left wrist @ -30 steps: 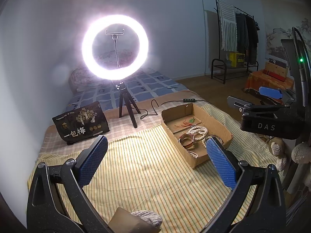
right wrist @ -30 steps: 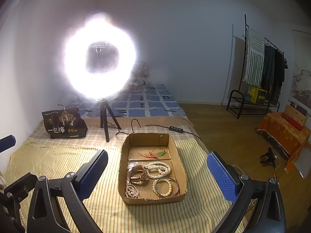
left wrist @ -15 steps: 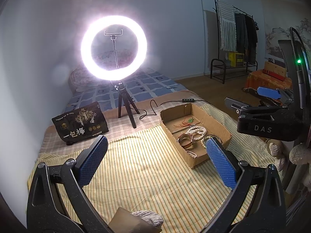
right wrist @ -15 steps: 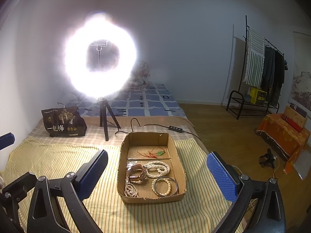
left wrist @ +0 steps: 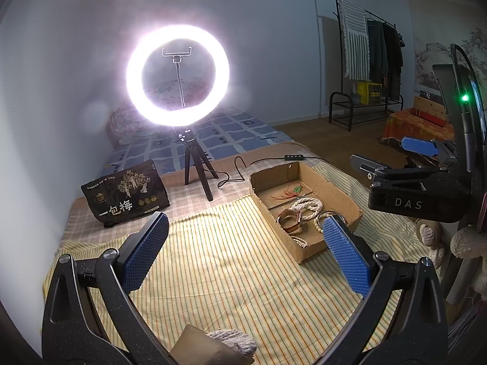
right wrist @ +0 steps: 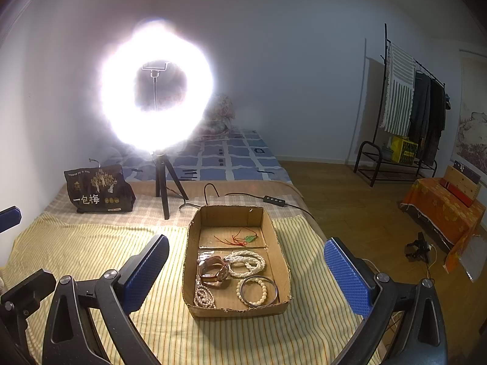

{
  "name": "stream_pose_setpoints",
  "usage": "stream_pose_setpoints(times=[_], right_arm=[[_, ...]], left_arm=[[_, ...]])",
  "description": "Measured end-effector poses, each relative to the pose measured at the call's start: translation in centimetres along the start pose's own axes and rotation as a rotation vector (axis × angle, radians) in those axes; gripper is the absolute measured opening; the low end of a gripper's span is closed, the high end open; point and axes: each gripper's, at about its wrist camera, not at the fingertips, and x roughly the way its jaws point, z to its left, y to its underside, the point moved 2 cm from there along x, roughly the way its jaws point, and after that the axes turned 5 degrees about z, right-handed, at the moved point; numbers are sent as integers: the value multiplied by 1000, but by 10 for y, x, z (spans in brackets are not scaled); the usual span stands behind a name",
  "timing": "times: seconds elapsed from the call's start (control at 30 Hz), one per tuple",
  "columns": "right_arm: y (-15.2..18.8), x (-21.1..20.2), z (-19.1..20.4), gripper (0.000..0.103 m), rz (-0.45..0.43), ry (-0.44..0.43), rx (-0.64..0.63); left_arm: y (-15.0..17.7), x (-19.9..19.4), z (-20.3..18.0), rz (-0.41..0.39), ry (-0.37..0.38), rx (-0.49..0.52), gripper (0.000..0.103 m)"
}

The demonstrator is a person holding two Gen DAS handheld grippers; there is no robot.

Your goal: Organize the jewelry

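Jewelry (right wrist: 231, 273) is seen lying in a cardboard box (right wrist: 281, 273) on the striped bed cover (right wrist: 91, 252), ahead of the right gripper (right wrist: 246, 270), between its spread, empty jaws. The left gripper (left wrist: 243, 252) is held spread beside the box. "DAS" is read on the right gripper's body; "一包梅" on a dark bag (right wrist: 97, 190).

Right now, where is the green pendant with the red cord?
In the right wrist view, the green pendant lies alone in the far compartment of the cardboard tray, beyond the pearl necklace and watch.
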Motion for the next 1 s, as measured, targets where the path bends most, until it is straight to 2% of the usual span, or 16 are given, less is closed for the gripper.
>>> stream_pose_setpoints(times=[1.0], right_arm=[[9,5,0,103,20,-4,-14]], left_arm=[[-1,-2,-3,-3,-1,-1,103]])
